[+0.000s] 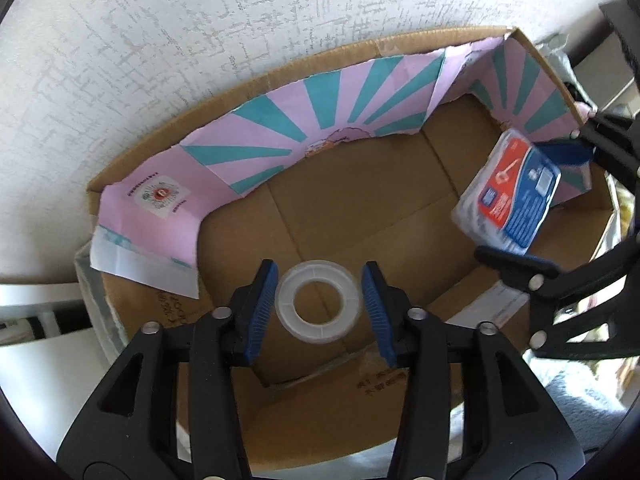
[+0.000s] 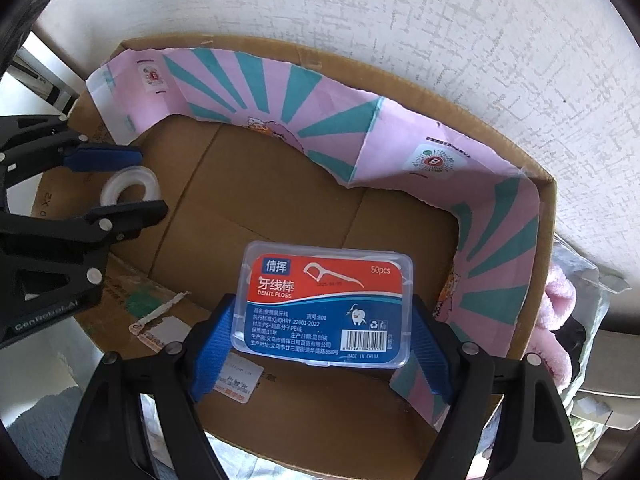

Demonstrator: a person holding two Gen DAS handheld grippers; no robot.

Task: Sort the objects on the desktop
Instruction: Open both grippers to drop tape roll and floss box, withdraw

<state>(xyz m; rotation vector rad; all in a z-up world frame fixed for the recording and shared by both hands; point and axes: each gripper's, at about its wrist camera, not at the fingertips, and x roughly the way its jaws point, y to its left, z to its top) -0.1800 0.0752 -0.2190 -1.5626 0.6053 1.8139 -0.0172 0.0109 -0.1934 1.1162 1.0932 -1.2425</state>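
A white tape ring (image 1: 319, 301) lies between the blue pads of my left gripper (image 1: 319, 307), over the floor of a cardboard box (image 1: 352, 200). The pads stand a little apart from the ring, so the gripper is open. The ring also shows in the right wrist view (image 2: 128, 188), with the left gripper (image 2: 132, 182) around it. My right gripper (image 2: 322, 344) is shut on a clear dental floss box (image 2: 326, 306) with a red and blue label, held above the box's right side. In the left wrist view the floss box (image 1: 508, 190) sits in the right gripper (image 1: 536, 204).
The cardboard box is lined with pink and teal paper (image 1: 304, 120) along its far and right walls. It stands against a white textured wall (image 1: 200, 20). A pink fluffy item in a plastic bag (image 2: 560, 320) lies outside the box's right wall.
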